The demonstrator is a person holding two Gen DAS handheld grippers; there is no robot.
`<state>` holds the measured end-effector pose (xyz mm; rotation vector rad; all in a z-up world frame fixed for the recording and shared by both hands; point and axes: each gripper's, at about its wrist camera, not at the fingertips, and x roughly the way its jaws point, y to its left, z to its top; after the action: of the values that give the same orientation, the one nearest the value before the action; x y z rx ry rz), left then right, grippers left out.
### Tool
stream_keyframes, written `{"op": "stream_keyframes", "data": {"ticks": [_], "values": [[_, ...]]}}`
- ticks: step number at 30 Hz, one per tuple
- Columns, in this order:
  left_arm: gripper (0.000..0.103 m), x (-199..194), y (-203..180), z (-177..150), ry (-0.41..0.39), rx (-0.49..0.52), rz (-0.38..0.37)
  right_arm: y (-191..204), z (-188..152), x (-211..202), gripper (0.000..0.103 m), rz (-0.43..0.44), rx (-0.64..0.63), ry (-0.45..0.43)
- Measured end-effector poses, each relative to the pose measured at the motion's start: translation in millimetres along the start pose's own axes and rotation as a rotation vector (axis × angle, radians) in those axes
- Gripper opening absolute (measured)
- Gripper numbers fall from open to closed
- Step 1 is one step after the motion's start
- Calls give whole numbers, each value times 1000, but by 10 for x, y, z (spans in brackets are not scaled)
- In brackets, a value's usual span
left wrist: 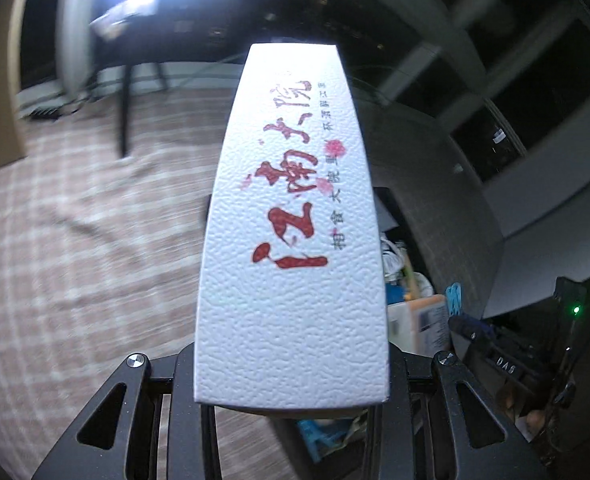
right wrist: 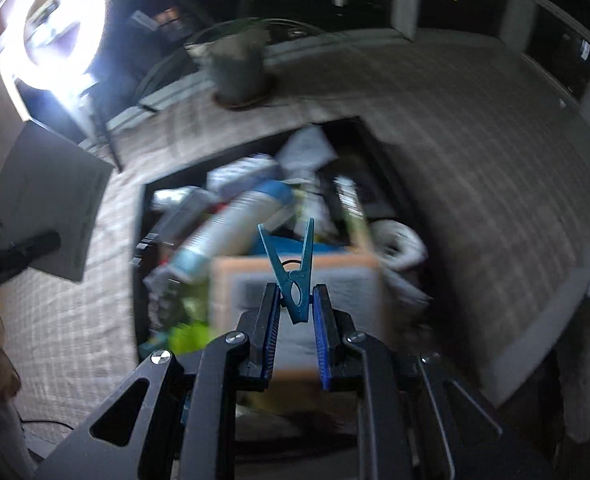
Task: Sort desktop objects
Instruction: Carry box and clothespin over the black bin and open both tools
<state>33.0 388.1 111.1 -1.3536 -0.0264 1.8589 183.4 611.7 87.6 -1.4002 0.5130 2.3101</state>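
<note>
There was one white tissue pack, one blue clothespin, one black bin of blurred clutter beyond counting, one ring light and one potted plant.

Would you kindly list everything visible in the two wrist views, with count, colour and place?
Tissue pack: one, white with red lettering, held in the left tongs, filling the middle of the left view.
Clothes peg: one, blue, clamped between the right tongs.
Storage bin: one, dark, on the cloth, full of blurred mixed items.
Tube-shaped container: one, white and blue, lying in the bin.
Cardboard box: one, tan, in the bin behind the peg.
Tablecloth: one, beige check, under everything.
Plant pot: one, grey, far edge of the table.
Ring light: one, white, upper left.
Left tongs: black, shut on the pack.
Right tongs: black with blue pads, shut on the peg.
</note>
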Motion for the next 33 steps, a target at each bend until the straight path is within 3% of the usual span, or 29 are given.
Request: {"op": "stream_keyframes", "data": {"ticks": [7,17,19,21,23,24,33], "values": [[31,274,-444,152,48,81,-50,-582,-242,8,16,-40,90,52],[33,623,-633,293,125,10,-236,-816,-363,127,17,-25,145,98],[53,673,-637,316,155,0,-226,-794,-346,133,19,-9,136,95],[60,668,-633,350,152,14,-207,-762,-342,103,33,-22,129,91],[60,642,-682,382,125,45,-162,-739,-323,51,48,-47,115,66],[60,610,-664,375,118,52,-149,-733,-316,34,50,-42,112,60],[60,461,-441,362,87,95,-77,-631,-254,-23,51,-15,117,40]]}}
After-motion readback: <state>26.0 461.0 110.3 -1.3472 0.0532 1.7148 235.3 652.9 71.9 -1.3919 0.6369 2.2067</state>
